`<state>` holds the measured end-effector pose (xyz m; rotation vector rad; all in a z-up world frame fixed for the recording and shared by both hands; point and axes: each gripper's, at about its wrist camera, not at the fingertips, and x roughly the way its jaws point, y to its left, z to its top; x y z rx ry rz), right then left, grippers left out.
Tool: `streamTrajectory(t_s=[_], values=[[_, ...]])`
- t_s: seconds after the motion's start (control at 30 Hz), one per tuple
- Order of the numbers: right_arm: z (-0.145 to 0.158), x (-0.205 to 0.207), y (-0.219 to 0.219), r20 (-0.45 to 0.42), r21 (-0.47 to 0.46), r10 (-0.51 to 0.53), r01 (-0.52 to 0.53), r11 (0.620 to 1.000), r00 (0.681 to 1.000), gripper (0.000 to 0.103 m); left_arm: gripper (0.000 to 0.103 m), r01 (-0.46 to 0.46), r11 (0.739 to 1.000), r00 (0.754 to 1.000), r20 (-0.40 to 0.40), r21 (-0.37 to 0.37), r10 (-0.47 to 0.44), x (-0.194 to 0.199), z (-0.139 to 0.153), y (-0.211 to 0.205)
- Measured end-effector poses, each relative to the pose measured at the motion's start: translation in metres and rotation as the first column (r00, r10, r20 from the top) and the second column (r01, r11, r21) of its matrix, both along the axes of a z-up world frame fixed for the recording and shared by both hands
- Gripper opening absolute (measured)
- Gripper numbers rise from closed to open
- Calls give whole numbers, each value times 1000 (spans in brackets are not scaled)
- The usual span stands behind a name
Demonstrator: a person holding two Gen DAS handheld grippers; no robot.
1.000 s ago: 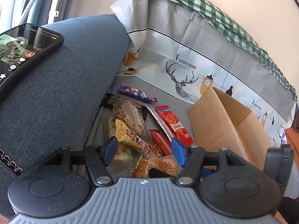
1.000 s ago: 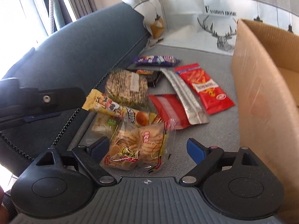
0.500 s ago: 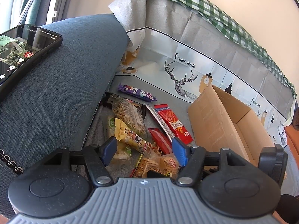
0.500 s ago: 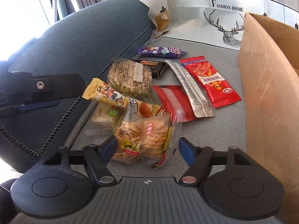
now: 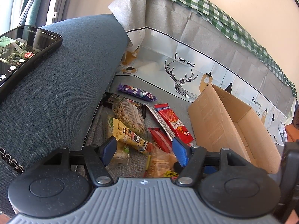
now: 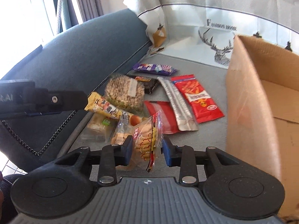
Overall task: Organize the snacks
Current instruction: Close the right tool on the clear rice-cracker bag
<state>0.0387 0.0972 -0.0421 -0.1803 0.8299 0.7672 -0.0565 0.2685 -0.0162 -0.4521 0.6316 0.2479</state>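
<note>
The cardboard box (image 6: 261, 100) fills the right side of the right wrist view, open and seemingly empty where its inside shows, while the loose snacks lie at centre frame on the grey seat (image 6: 211, 130) beside it. At lower centre, the right gripper (image 6: 147, 150) is closing on the clear cookie bag (image 6: 145, 140), its pads pinching the crinkled film; the left gripper (image 5: 143, 149) hangs wide over the pile, holding nothing. The bag looks light, slippery and crushable, so gripping the film near its seam seems safer than squeezing the brittle cookies.

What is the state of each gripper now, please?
Left gripper: open, holding nothing.
Right gripper: fingers closing on the clear cookie bag.
</note>
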Motion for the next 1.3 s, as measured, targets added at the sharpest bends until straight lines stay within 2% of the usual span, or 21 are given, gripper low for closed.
streamTrajectory(t_s=[0.27, 0.57, 0.63, 0.7, 0.8, 0.87, 1.07, 1.17, 1.3], values=[[25, -19, -22, 38, -10, 21, -20, 1000, 999, 34, 73, 2, 1000, 1000, 7, -3, -2, -3, 1, -1], [20, -37, -51, 12, 13, 21, -21, 1000, 1000, 34, 73, 7, 1000, 1000, 2, 9, -7, -1, 1, -3], [15, -37, -52, 12, 24, 34, -34, 999, 999, 34, 68, 14, 1000, 1000, -5, 16, -14, 1, 0, -5], [9, -37, -51, 22, 17, 43, -44, 999, 999, 34, 55, 27, 999, 1000, -10, 24, -27, 4, -1, -7], [3, -33, -47, 11, 11, 42, -42, 999, 999, 35, 41, 44, 999, 999, -22, 25, -44, 8, -3, -9], [0, -30, -44, 12, 8, 41, -41, 999, 999, 35, 38, 52, 998, 998, -29, 20, -51, 11, -4, -9], [-6, -26, -39, 17, 8, 56, -56, 998, 998, 36, 37, 41, 999, 998, -49, 9, -41, 19, -9, -8], [-7, -25, -36, 20, 14, 55, -55, 998, 998, 39, 37, 11, 1000, 998, -64, -5, -11, 22, -11, -4], [-6, -23, -33, 17, 31, 62, -62, 998, 998, 67, 37, -33, 999, 995, -95, -20, 31, 29, -16, 3]])
